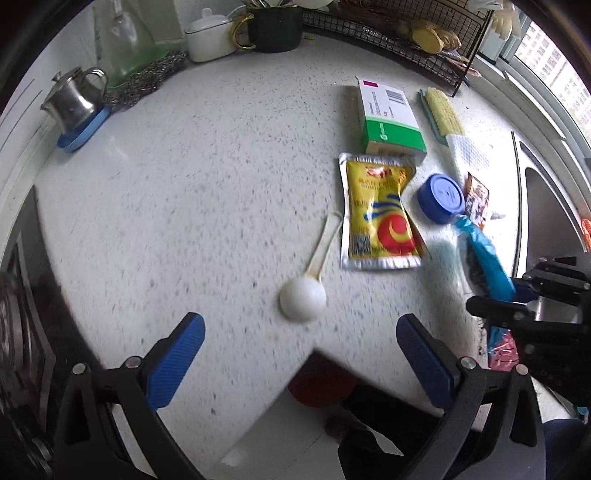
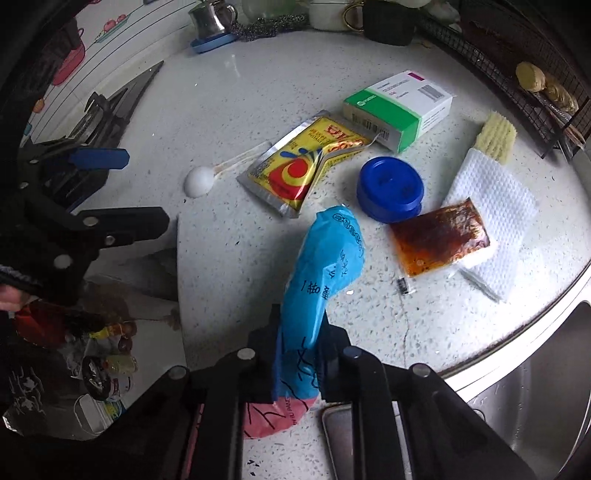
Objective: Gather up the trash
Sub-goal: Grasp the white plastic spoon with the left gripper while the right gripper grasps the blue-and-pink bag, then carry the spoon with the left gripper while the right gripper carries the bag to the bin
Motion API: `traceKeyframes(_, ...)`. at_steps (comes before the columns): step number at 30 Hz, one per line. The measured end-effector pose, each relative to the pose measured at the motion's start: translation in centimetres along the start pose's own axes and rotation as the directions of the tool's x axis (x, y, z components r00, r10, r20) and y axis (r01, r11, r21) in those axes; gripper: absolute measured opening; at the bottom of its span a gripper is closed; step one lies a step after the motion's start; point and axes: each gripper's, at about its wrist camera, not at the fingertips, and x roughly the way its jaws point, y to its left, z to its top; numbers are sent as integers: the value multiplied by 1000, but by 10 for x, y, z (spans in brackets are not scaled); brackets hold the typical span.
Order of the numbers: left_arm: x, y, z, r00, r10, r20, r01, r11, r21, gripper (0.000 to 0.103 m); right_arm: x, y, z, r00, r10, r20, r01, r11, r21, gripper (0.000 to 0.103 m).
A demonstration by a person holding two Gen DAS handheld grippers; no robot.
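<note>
Trash lies on the white speckled counter (image 1: pixel 192 192). There is a yellow sachet (image 1: pixel 376 214) (image 2: pixel 299 162), a green and white box (image 1: pixel 391 122) (image 2: pixel 399 107), a blue lid (image 1: pixel 441 197) (image 2: pixel 389 188), a brown sauce packet (image 2: pixel 441 240) and a white plastic spoon (image 1: pixel 302 299) (image 2: pixel 199 181). My right gripper (image 2: pixel 299 332) (image 1: pixel 517 295) is shut on a long blue wrapper (image 2: pixel 325 258) (image 1: pixel 487 258) that sticks out ahead of its fingers. My left gripper (image 1: pixel 300 319) (image 2: pixel 147 188) stands open just above the spoon's bowl, with nothing between its fingers.
A steel pot (image 1: pixel 74 99) on a blue saucer, a white sugar bowl (image 1: pixel 208 37) and a dark mug (image 1: pixel 273 29) line the back. A wire rack (image 1: pixel 406 29) stands at the back right. A folded white cloth (image 2: pixel 491 214) and a brush (image 1: pixel 443 110) lie near the sink (image 2: pixel 535 387).
</note>
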Motion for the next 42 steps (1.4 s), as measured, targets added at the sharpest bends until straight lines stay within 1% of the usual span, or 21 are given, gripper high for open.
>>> traceKeyframes(3,11,5,14,1000,-6,-16,6,1000,11,102,-7,-10,7,1000,8,19,-8,999,32,12)
traceKeyframes(6,23,6,25,999,-7,-42,8,999,36,93,-8,-17,12,999,19,27,-20,999,42,12)
traceKeyframes(9,37,3,31,997,13,-80,-7,997,81,86,-6,-25,13,999,31,29,-32,998,51,12)
traceKeyframes(10,40,3,33,996,13,-89,-5,996,91,81,-5,-25,13,999,33,31,-35,998,55,12)
traceKeyframes(11,43,1,34,995,11,-99,-1,995,101,80,-5,-27,14,999,36,31,-37,998,60,12)
traceKeyframes(14,42,-2,35,996,17,-91,-6,992,124,75,-5,-30,14,998,45,33,-47,996,72,12)
traceKeyframes(15,41,-1,35,996,16,-91,-5,992,125,72,-2,-25,16,998,47,34,-49,996,75,12)
traceKeyframes(16,40,-3,36,996,15,-88,-4,992,126,63,-6,-32,15,998,51,34,-53,996,77,12)
traceKeyframes(17,39,-4,36,996,12,-86,-1,992,130,58,-6,-33,15,998,54,34,-56,995,78,12)
traceKeyframes(18,37,-5,37,996,10,-83,2,991,136,47,-11,-43,21,998,56,34,-59,995,78,12)
traceKeyframes(19,36,-6,36,997,7,-81,5,990,140,37,-10,-45,22,998,57,33,-59,995,81,12)
traceKeyframes(20,35,-7,37,997,5,-78,6,990,142,32,-10,-46,22,998,60,33,-62,995,84,12)
traceKeyframes(21,33,-11,36,997,4,-78,7,990,141,22,-8,-46,24,998,61,34,-64,994,86,12)
traceKeyframes(23,30,-14,34,997,-1,-78,12,990,143,16,-8,-47,24,998,60,36,-63,994,86,12)
traceKeyframes(24,29,-14,33,997,-4,-78,15,989,145,10,-8,-46,24,997,60,38,-63,994,87,13)
traceKeyframes(27,25,-15,25,997,3,-79,9,989,146,9,-11,-43,20,997,64,44,-68,993,95,13)
traceKeyframes(31,22,-18,18,997,8,-72,0,994,110,8,-17,-41,14,996,63,60,-69,992,103,12)
traceKeyframes(35,11,-22,12,999,-4,-52,9,996,89,8,-25,-42,9,996,53,67,-60,992,109,12)
traceKeyframes(42,-23,-39,-2,1000,-8,-14,10,992,126,8,-46,-41,1,996,18,90,-28,994,104,12)
